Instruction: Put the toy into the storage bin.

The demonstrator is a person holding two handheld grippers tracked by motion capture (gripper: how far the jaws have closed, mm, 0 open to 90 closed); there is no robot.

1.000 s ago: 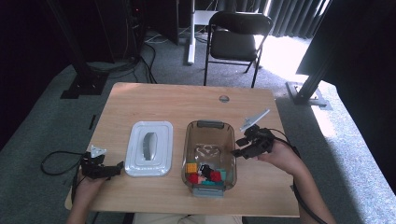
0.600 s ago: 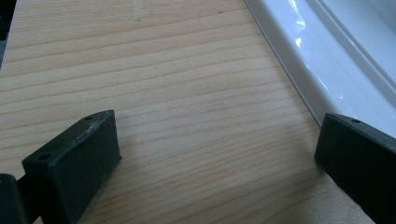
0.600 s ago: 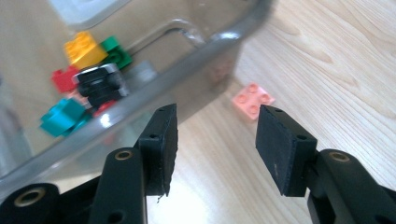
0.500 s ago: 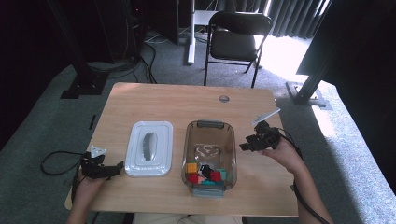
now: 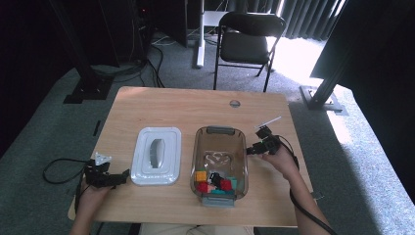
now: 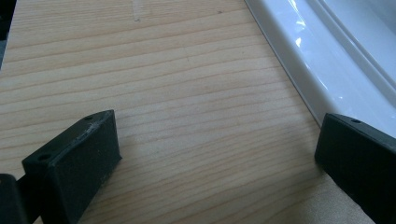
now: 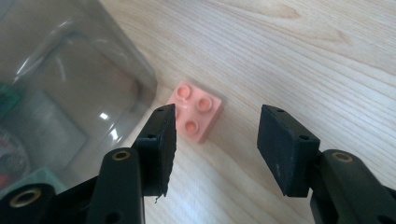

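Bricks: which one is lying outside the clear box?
The pink brick, studs up on the bare table beside the clear box, just ahead of the right claw. The other bricks sit inside the box.

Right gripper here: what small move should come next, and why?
Probably ease the right gripper forward and a little lower until its open jaws straddle the pink brick, then close. The brick lies flat on the table beside the clear bin, just beyond the jaw tips, nothing between them yet.
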